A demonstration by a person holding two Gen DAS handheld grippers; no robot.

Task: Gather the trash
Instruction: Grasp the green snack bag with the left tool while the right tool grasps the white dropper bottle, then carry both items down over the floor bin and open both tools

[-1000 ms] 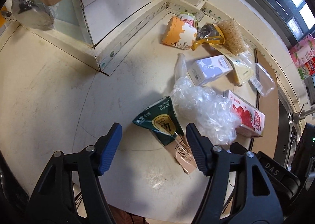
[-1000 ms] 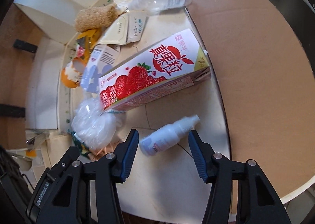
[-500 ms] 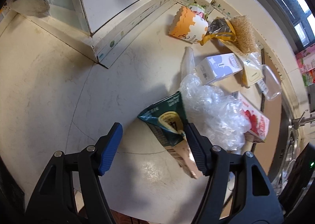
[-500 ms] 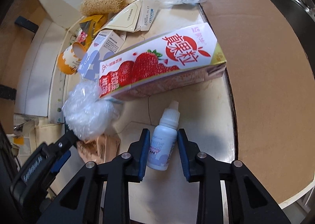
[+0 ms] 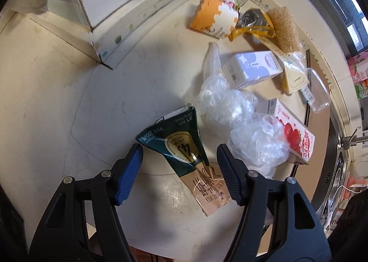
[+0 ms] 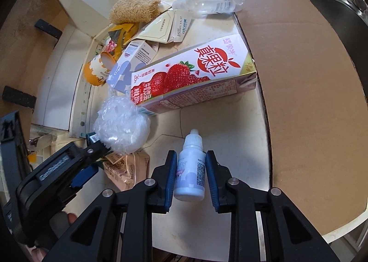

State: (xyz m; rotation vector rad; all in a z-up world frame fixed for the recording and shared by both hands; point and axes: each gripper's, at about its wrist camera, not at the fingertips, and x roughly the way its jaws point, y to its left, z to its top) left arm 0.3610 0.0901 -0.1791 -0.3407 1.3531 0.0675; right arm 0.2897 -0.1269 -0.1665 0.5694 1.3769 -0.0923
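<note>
The right gripper (image 6: 191, 171) has just been closing, and its two blue pads now squeeze a small white dropper bottle (image 6: 190, 173) from both sides. The bottle's cap points away from the gripper. Just past it lies a long strawberry milk carton (image 6: 195, 78) on its side on the pale surface (image 6: 243, 124). Beside the carton is a crumpled ball of clear plastic (image 6: 122, 127). Farther off sit a clear empty bottle (image 6: 211, 2), a rough brown sponge (image 6: 133, 10) and an orange paper cup (image 6: 95, 73). Brown cardboard (image 6: 310, 78) covers the surface to the right.

The left gripper (image 5: 179, 163) stands wide, holding nothing. A flattened dark green drink carton (image 5: 181, 147) lies on the surface between its fingers, and neither pad presses on it. Beyond it is the clear plastic, then a small white and purple box (image 5: 251, 68).
</note>
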